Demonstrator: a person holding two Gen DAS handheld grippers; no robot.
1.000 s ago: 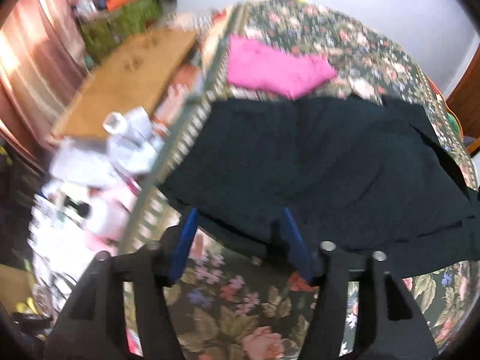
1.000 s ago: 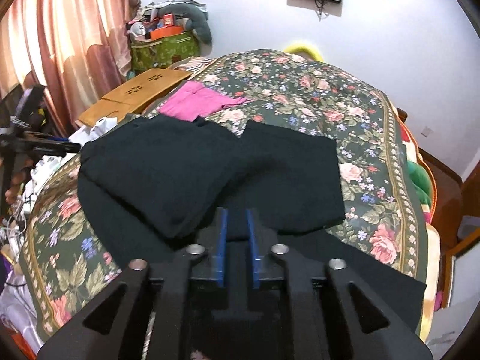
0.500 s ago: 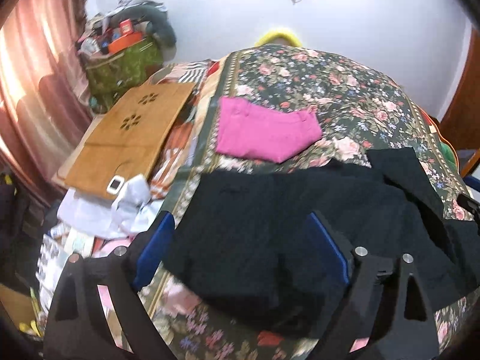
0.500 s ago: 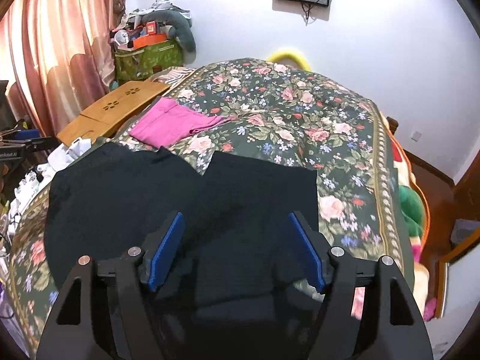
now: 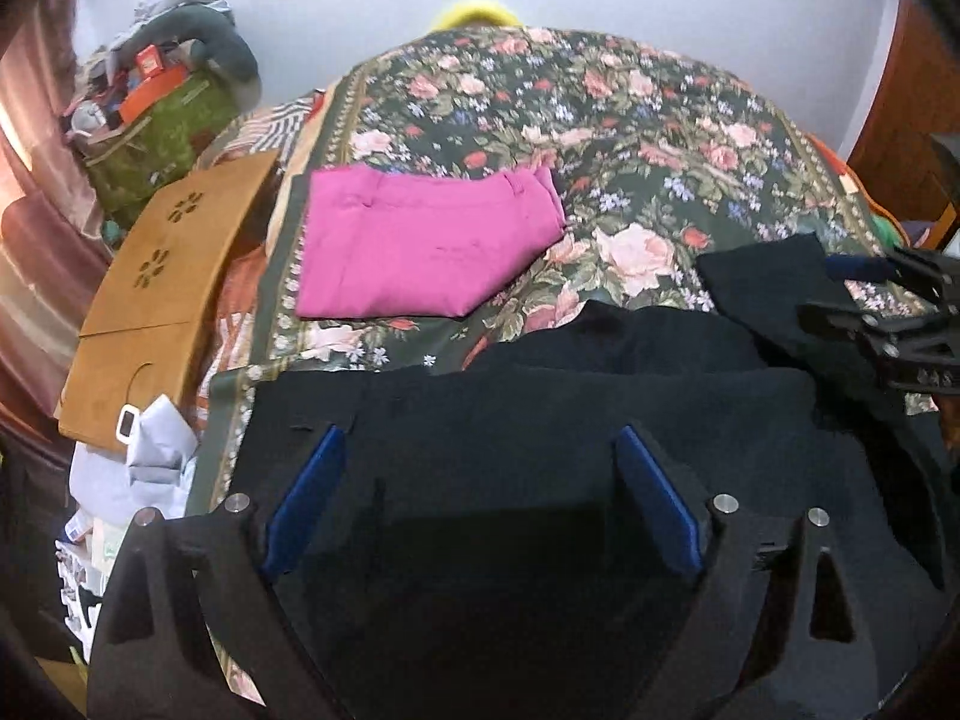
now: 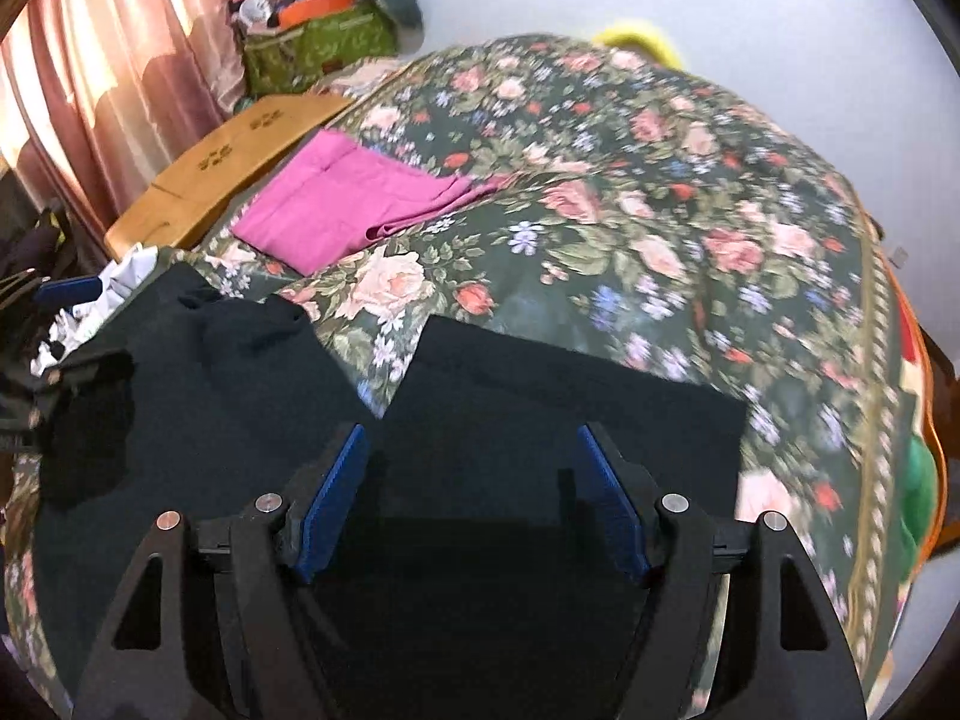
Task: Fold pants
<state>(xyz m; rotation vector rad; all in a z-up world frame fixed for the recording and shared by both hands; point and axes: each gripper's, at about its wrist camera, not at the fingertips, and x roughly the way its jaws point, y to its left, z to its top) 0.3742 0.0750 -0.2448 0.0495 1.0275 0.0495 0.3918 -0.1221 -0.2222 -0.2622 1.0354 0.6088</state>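
Black pants (image 5: 540, 396) lie folded on the floral bed cover (image 5: 600, 120). My left gripper (image 5: 480, 438) hovers over their left part, jaws wide open, nothing pinched between the blue pads. My right gripper (image 6: 472, 429) stands open above the folded leg panel (image 6: 570, 390), and the rumpled waist part (image 6: 210, 372) lies to its left. The right gripper (image 5: 888, 312) also shows at the right edge of the left wrist view. A blue pad of the left gripper (image 6: 66, 288) shows at the far left of the right wrist view.
Folded pink pants (image 5: 420, 246) lie further up the bed (image 6: 660, 180). Beside the bed's left edge stand a wooden lap table (image 5: 174, 276), a green bag (image 5: 162, 138) piled with things, and white clutter (image 5: 138, 456). A pink curtain (image 6: 90, 90) hangs at the left.
Both grippers have let go of the black cloth and opened wide. They have moved forward over the pants, and the folded-over part now lies flat on the bed.
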